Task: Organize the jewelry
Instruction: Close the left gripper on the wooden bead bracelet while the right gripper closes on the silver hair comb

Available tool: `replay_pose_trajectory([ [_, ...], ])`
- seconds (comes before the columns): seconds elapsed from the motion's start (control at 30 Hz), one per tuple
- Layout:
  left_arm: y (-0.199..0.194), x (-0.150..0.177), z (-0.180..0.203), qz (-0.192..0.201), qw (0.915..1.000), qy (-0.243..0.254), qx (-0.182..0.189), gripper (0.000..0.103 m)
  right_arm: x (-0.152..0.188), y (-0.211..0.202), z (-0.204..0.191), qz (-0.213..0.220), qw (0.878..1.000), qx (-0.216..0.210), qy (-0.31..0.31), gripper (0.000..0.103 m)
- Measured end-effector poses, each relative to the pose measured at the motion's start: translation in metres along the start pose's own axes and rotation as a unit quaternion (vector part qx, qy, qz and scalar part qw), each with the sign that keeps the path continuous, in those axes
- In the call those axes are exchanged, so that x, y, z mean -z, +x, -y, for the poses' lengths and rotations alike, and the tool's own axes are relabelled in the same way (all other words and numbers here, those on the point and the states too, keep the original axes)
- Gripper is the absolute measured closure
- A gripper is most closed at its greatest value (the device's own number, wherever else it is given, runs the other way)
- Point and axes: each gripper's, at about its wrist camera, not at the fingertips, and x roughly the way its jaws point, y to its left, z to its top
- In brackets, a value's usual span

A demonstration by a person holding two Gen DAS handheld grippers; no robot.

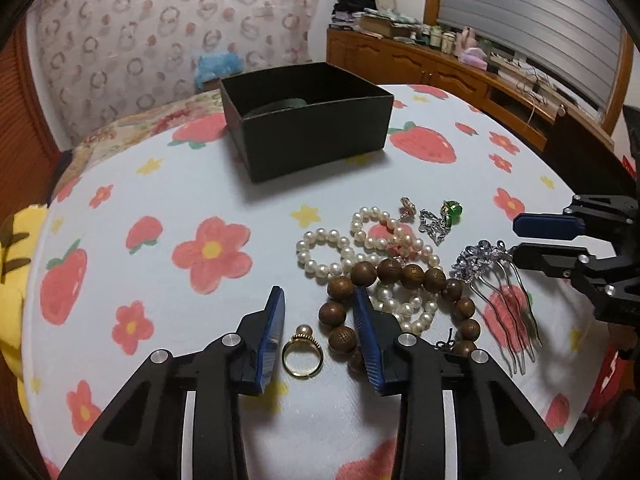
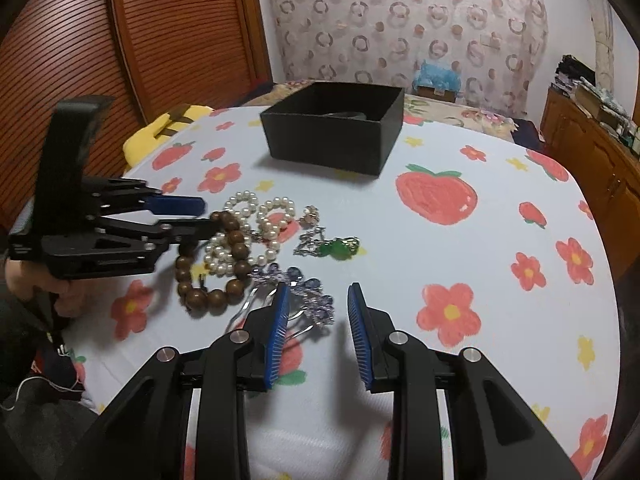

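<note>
A pile of jewelry lies on the table: a gold pearl ring [image 1: 302, 352], a wooden bead bracelet [image 1: 404, 276], a pearl strand [image 1: 360, 248], a silver hair comb [image 1: 500, 280], a green pendant on a chain [image 1: 450, 212] and a small earring [image 1: 409, 205]. A black open box [image 1: 306, 118] stands behind, with a dark bangle inside. My left gripper [image 1: 320, 300] is open, its jaws either side of the ring. My right gripper [image 2: 316, 300] is open and empty just above the hair comb [image 2: 304, 292]. The left gripper also shows in the right wrist view [image 2: 200, 216].
The round table carries a strawberry-and-flower cloth [image 1: 160, 240]. A yellow cushion [image 1: 12, 276] lies off its left edge. A wooden sideboard [image 1: 440, 68] with clutter runs along the right wall. A bed with patterned covers is behind the box.
</note>
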Motion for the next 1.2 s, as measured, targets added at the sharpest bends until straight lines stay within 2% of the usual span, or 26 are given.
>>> replay_pose_trajectory([
  [0.07, -0.001, 0.0, 0.002, 0.001, 1.0, 0.006, 0.007, 0.089, 0.001, -0.002, -0.003, 0.001, 1.0, -0.002, -0.006, 0.07],
  [0.13, -0.004, 0.0, 0.006, 0.004, 0.9999, 0.012, 0.004, 0.091, 0.002, -0.002, -0.007, 0.0, 1.0, 0.0, -0.011, 0.066],
  [0.3, -0.027, 0.0, 0.013, 0.039, 0.9992, 0.012, -0.002, 0.091, 0.005, -0.003, -0.009, -0.001, 1.0, 0.004, -0.016, 0.064],
  [0.53, -0.069, -0.005, 0.02, 0.101, 0.9949, -0.006, 0.004, 0.091, 0.009, 0.0, -0.01, -0.006, 1.0, -0.019, 0.015, 0.064],
  [0.6, -0.076, -0.007, 0.023, 0.112, 0.9937, -0.006, 0.0, 0.091, 0.009, 0.002, -0.012, -0.007, 1.0, -0.006, 0.015, 0.058],
  [0.67, -0.083, -0.007, 0.024, 0.122, 0.9925, -0.008, -0.002, 0.091, 0.009, 0.006, -0.012, -0.009, 1.0, -0.007, 0.021, 0.056],
  [0.8, -0.091, -0.008, 0.026, 0.131, 0.9914, -0.006, -0.003, 0.091, 0.007, 0.011, -0.007, -0.017, 0.999, -0.021, 0.045, 0.054],
  [0.87, -0.093, -0.008, 0.025, 0.133, 0.991, -0.006, -0.004, 0.091, 0.005, 0.013, -0.008, -0.016, 0.998, -0.023, 0.047, 0.041],
  [0.9, -0.093, -0.008, 0.025, 0.134, 0.9909, -0.007, -0.004, 0.091, 0.004, 0.014, -0.011, -0.015, 0.999, -0.02, 0.043, 0.039],
  [1.03, -0.094, -0.008, 0.023, 0.134, 0.9909, -0.008, -0.005, 0.091, -0.001, 0.02, -0.019, -0.017, 0.999, -0.019, 0.029, 0.036],
  [1.2, -0.096, -0.007, 0.021, 0.138, 0.9903, -0.011, -0.007, 0.091, -0.003, 0.032, -0.029, -0.027, 1.0, 0.004, 0.006, 0.035],
])
